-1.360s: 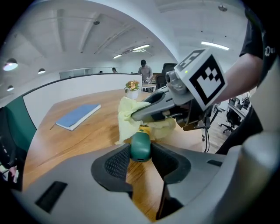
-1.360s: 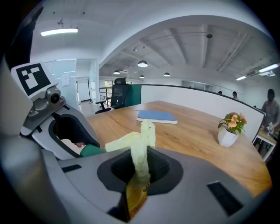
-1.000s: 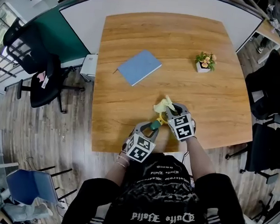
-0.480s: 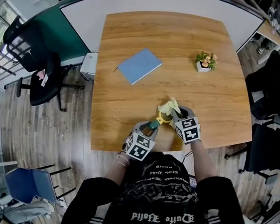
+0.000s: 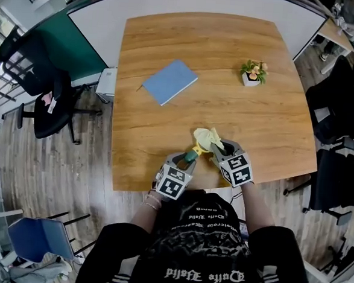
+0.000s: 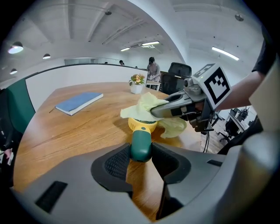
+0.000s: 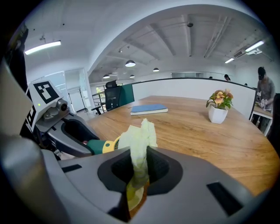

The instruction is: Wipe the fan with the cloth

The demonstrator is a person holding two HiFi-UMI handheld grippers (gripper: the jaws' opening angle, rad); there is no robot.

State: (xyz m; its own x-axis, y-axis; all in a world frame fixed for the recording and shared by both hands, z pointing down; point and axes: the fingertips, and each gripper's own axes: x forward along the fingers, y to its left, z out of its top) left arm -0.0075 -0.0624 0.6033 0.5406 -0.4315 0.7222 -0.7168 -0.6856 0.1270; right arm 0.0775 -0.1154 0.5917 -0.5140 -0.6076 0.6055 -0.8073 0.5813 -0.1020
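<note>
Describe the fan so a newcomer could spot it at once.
Start at the wooden table and go to the middle of its near edge. The fan is the small handheld thing there: dark green handle clamped in the left gripper, yellow head partly under the pale yellow cloth, unlike the flat blue notebook and the potted plant.

Change: right gripper (image 5: 220, 149) shifted toward 5 o'clock, drawing cloth (image 5: 205, 137) back across fan (image 5: 192, 154) head.
</note>
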